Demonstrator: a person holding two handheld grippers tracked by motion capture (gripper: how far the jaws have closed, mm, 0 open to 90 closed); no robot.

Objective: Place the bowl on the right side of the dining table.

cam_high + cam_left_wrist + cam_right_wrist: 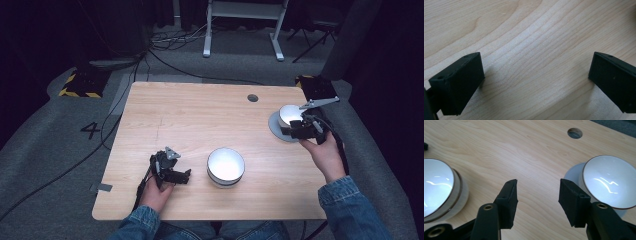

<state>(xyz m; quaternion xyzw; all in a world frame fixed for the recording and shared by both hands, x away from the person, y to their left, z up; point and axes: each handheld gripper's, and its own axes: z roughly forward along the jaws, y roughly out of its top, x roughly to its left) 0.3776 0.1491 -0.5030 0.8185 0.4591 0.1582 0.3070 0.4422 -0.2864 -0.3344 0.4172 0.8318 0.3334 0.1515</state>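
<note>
A stack of white bowls with thin dark rims stands at the table's middle front; the right gripper view has it at the left edge. Another white bowl sits on a grey plate near the right edge. My right gripper is just in front of that bowl, open. Bare wood lies between its jaws, with the bowl and plate to their right. My left gripper rests low on the table left of the stack, open wide over bare wood.
The light wooden table has a round cable hole near its far edge, also in the right gripper view as a hole. Grey floor with cables, a desk frame and dark cases surround the table.
</note>
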